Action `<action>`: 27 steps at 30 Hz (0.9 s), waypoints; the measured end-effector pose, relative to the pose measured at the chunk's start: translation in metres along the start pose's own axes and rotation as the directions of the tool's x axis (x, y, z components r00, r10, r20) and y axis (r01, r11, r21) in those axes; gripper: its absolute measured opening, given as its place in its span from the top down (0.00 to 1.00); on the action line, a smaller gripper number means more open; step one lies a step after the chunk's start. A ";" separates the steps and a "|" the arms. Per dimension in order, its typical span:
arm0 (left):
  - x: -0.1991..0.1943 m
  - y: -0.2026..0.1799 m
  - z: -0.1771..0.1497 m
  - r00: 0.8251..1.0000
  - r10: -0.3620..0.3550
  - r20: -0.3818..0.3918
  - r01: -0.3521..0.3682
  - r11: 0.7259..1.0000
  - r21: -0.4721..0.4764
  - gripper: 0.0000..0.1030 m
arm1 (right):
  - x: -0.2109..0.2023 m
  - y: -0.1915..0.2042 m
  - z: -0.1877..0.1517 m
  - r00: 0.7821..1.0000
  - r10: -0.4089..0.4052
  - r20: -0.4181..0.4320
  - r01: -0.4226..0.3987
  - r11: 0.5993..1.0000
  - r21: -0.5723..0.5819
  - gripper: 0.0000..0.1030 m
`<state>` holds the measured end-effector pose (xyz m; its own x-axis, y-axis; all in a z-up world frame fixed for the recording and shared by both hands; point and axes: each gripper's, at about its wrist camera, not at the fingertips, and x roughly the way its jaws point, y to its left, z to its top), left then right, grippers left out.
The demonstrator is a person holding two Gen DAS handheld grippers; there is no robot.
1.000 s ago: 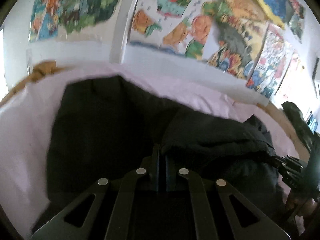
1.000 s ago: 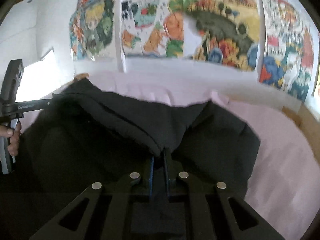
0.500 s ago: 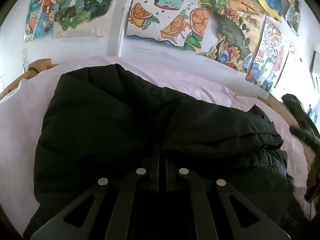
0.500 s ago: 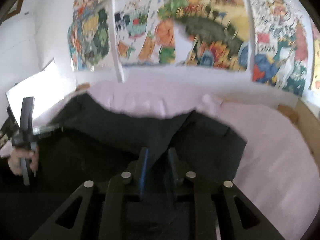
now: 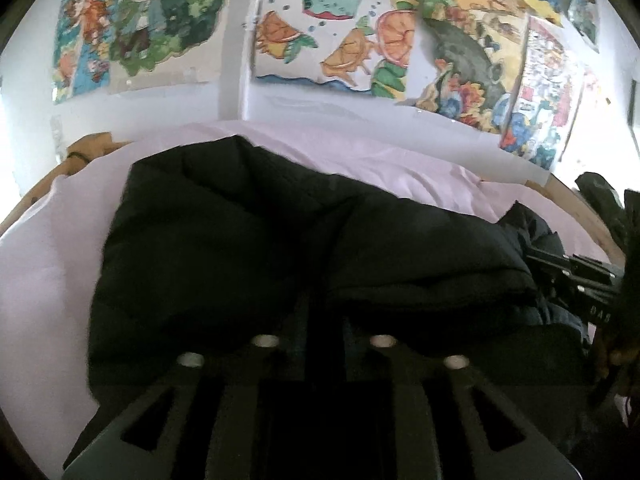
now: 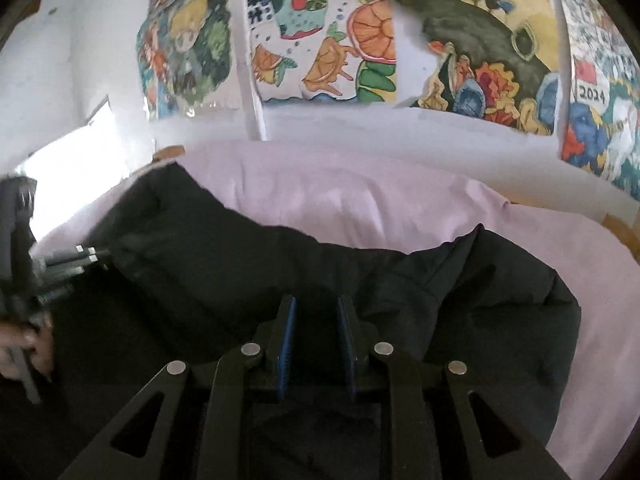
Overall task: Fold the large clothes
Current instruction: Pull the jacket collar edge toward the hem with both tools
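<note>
A black jacket (image 5: 248, 248) of soft, matt cloth is seen on a smooth pink sheet (image 6: 360, 196) — paper drawings (image 5: 344, 28) are stuck up behind.

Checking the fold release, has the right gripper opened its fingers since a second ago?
Yes. The right gripper now shows a gap between its blue-padded fingers, which earlier were pinched on the black jacket lying on the pink sheet.

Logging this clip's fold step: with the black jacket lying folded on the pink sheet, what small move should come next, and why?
Probably open the left tool and draw it back. Its fingers look closed on the fold of the black jacket, while the right tool is open, and the jacket lies doubled on the pink sheet.
</note>
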<state>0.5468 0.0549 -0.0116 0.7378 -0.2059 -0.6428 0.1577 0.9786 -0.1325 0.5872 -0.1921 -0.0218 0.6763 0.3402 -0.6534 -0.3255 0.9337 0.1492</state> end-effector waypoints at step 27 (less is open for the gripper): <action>0.054 -0.030 -0.003 0.989 0.144 0.032 -0.148 0.974 0.172 0.32 | 0.037 -0.008 -0.025 0.999 0.021 -0.044 -0.021 1.000 0.011 0.80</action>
<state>0.5797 0.0149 -0.0449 0.7735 -0.0626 -0.6307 0.1578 0.9828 0.0960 0.5983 -0.1901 -0.0660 0.6392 0.3549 -0.6822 -0.3326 0.9275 0.1708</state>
